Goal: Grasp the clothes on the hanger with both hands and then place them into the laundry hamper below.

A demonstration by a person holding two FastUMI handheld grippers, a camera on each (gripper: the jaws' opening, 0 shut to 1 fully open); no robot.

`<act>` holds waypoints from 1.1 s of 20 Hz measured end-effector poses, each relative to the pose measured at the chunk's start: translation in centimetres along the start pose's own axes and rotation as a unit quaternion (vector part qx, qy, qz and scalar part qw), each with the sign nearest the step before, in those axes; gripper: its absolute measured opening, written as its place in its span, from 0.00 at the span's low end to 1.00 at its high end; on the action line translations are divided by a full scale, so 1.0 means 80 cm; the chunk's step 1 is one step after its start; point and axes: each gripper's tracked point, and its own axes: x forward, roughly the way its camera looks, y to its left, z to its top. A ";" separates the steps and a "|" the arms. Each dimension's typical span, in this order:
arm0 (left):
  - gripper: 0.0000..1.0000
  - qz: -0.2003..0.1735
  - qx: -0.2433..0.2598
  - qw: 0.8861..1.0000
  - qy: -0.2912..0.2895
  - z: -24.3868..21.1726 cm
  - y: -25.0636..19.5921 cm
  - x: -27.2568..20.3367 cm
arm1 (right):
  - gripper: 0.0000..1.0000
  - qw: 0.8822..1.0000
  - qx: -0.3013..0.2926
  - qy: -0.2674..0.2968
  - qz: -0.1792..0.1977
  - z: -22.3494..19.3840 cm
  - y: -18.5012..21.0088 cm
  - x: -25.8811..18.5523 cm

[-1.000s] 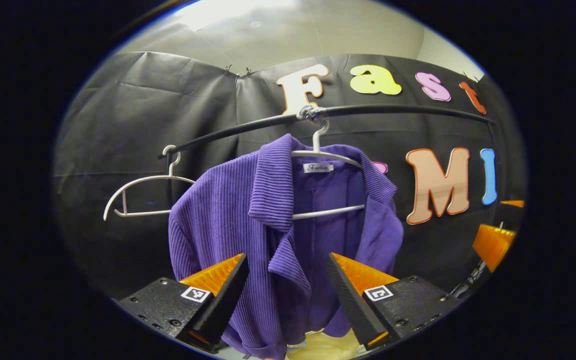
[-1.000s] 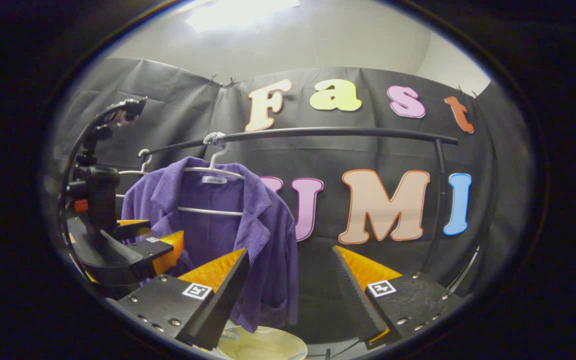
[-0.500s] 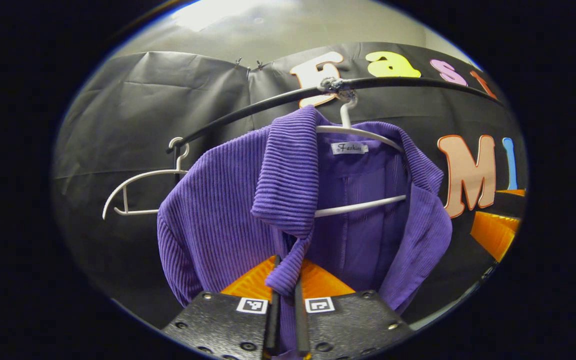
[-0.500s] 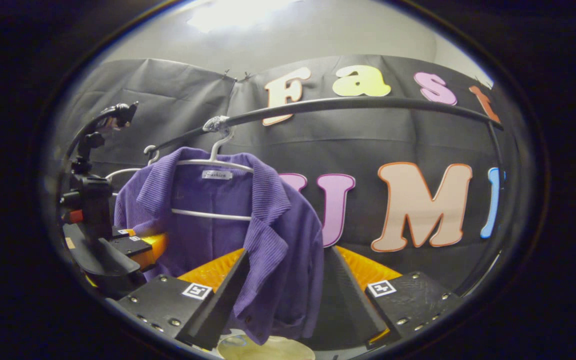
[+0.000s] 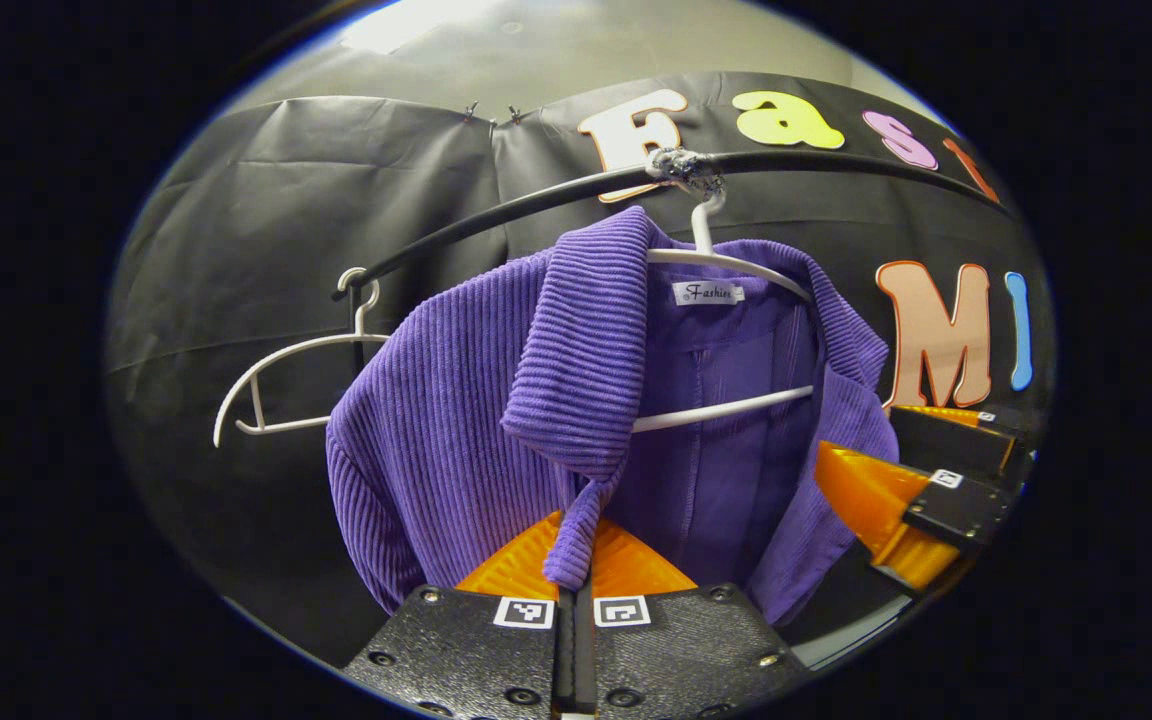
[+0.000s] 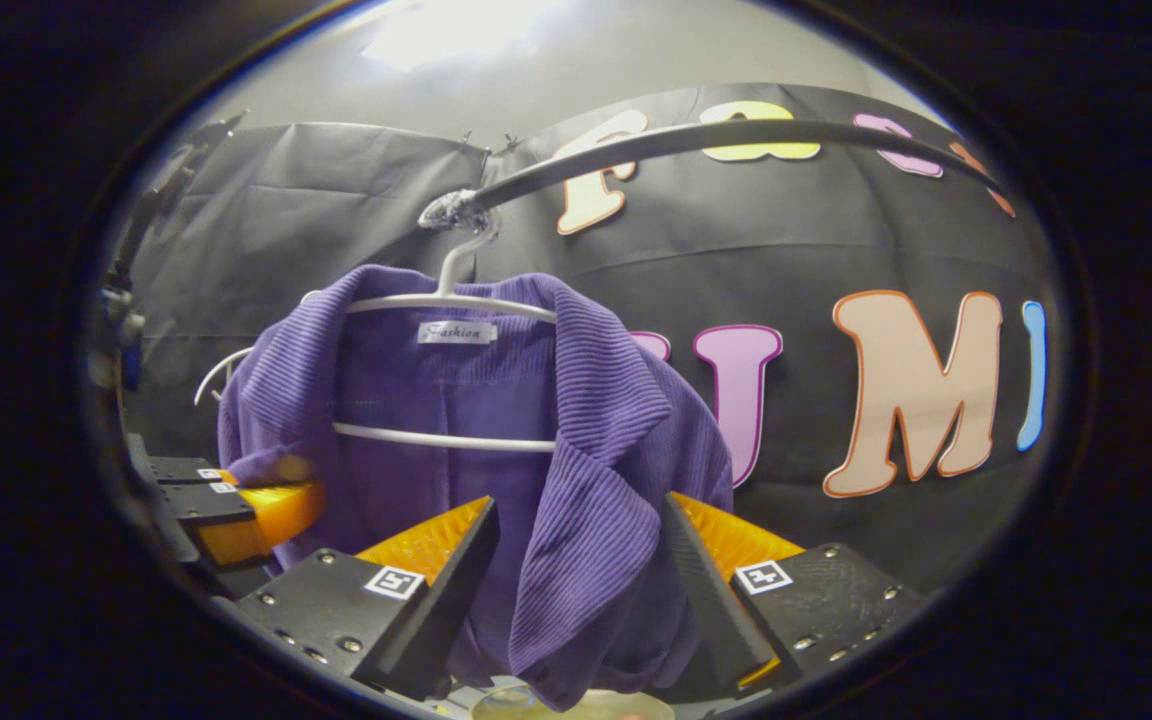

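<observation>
While the left claw (image 5: 573,590) is clenched on the purple jacket's (image 5: 456,400) lapel mid-frame, the right claw (image 6: 576,560) gapes around the other lapel, ready to lift it off the hanger (image 6: 446,300).

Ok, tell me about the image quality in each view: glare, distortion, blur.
Left gripper view: sharp on the ribbed purple corduroy jacket; the fisheye bows the black hanging rail; a bright ceiling glare sits at the top. Right gripper view: similar rail bowing and blown-out ceiling light; the other hand-held gripper at the left edge looks soft.

Screwed black gripper (image 5: 576,600) blocks — square markers
</observation>
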 end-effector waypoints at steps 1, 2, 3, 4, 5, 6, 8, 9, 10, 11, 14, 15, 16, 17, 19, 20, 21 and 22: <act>0.00 0.001 0.001 1.000 0.001 0.002 0.003 -0.004 | 0.98 1.000 0.001 0.002 -0.001 -0.003 0.001 0.008; 0.01 0.002 0.001 1.000 0.002 0.004 0.005 -0.007 | 0.95 1.000 0.001 0.006 -0.002 -0.006 0.000 0.015; 0.00 0.006 0.002 1.000 0.004 0.005 0.009 -0.010 | 0.96 1.000 -0.001 0.010 -0.005 -0.011 -0.001 0.021; 0.00 0.012 0.001 1.000 0.004 0.009 0.014 -0.013 | 0.97 1.000 -0.005 0.015 -0.006 -0.015 -0.002 0.026; 0.01 0.017 0.002 1.000 0.005 0.011 0.019 -0.016 | 0.95 1.000 -0.009 0.019 -0.004 -0.020 -0.001 0.030; 0.01 0.022 0.001 1.000 0.004 0.016 0.024 -0.020 | 0.97 1.000 -0.014 0.023 -0.004 -0.024 -0.001 0.033; 0.01 0.035 0.002 0.999 0.001 0.026 0.034 -0.025 | 0.95 0.999 -0.021 0.030 -0.003 -0.029 -0.002 0.039; 0.01 0.041 0.003 0.999 -0.002 0.029 0.040 -0.028 | 0.88 0.999 -0.024 0.034 -0.005 -0.033 -0.004 0.040; 0.01 0.047 0.003 0.999 -0.005 0.034 0.046 -0.030 | 0.82 0.999 -0.027 0.039 -0.007 -0.036 -0.005 0.040; 0.01 0.052 0.003 0.999 -0.008 0.037 0.051 -0.033 | 0.75 0.998 -0.029 0.046 -0.005 -0.041 -0.003 0.043; 0.01 0.071 0.009 0.997 -0.015 0.046 0.066 -0.036 | 0.40 0.998 -0.028 0.053 -0.022 -0.043 -0.017 0.042; 0.01 0.076 0.010 0.997 -0.018 0.049 0.071 -0.038 | 0.29 0.998 -0.028 0.059 -0.026 -0.046 -0.020 0.041; 0.01 0.082 0.011 0.996 -0.020 0.053 0.076 -0.040 | 0.29 0.996 -0.036 0.064 -0.042 -0.046 -0.027 0.040; 0.01 0.089 0.011 0.996 -0.024 0.058 0.082 -0.042 | 0.19 0.995 -0.043 0.068 -0.066 -0.050 -0.041 0.043; 0.01 0.098 0.007 0.994 -0.037 0.073 0.093 -0.047 | 0.10 0.993 -0.054 0.069 -0.079 -0.038 -0.053 0.033; 0.00 0.102 0.003 0.994 -0.042 0.081 0.099 -0.049 | 0.10 0.992 -0.060 0.067 -0.087 -0.035 -0.058 0.030; 0.00 0.106 -0.001 0.993 -0.045 0.086 0.104 -0.052 | 0.04 0.991 -0.066 0.063 -0.094 -0.031 -0.063 0.029; 0.00 0.112 -0.005 0.993 -0.047 0.093 0.110 -0.053 | 0.10 0.990 -0.073 0.059 -0.104 -0.025 -0.071 0.028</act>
